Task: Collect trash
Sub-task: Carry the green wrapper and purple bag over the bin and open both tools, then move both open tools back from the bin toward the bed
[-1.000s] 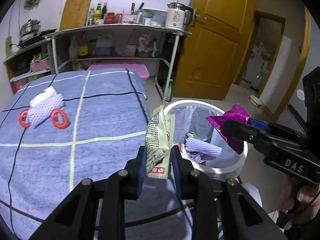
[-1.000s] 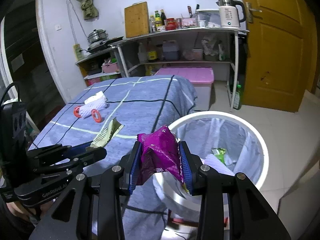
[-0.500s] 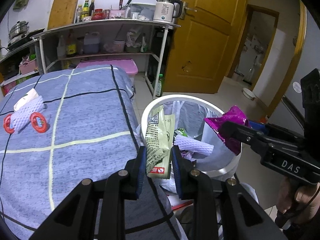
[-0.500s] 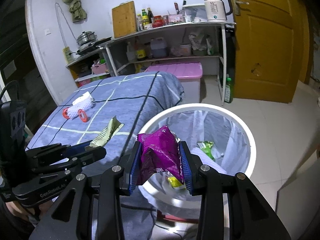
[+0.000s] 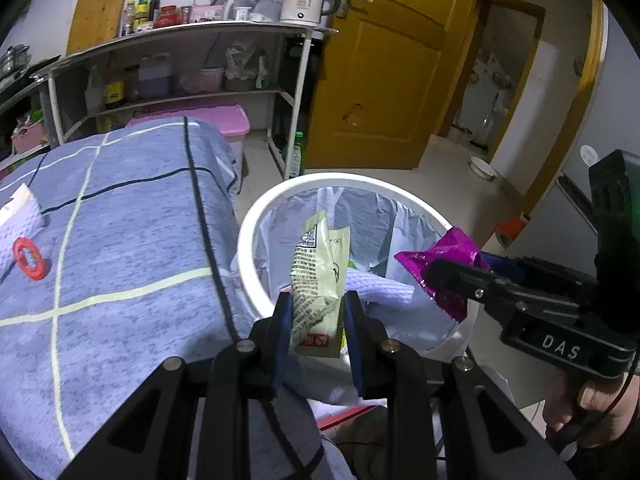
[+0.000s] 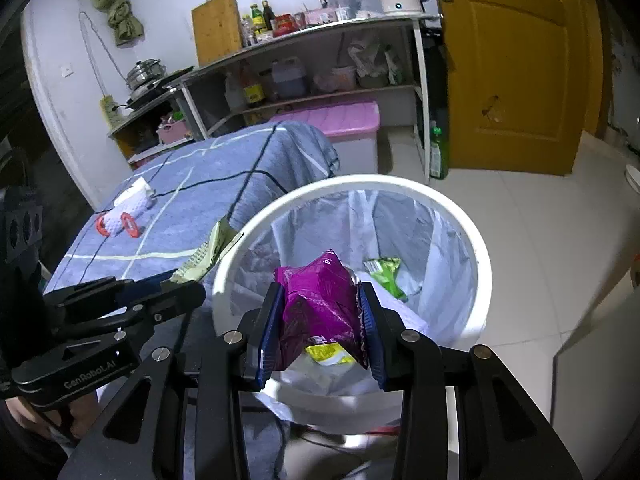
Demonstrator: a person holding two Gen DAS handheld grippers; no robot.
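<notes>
Both grippers hover at the white bin: the right gripper pinches a purple wrapper, the left gripper a green wrapper; next, fingers likely spread to drop them

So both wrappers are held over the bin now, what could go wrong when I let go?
The green wrapper in the left gripper sits near the bin rim beside the bed, so it might fall outside. The purple wrapper in the right gripper is crumpled between the pads and could cling rather than drop.

"das" on right gripper; "genrobot.ai" on left gripper.
</notes>
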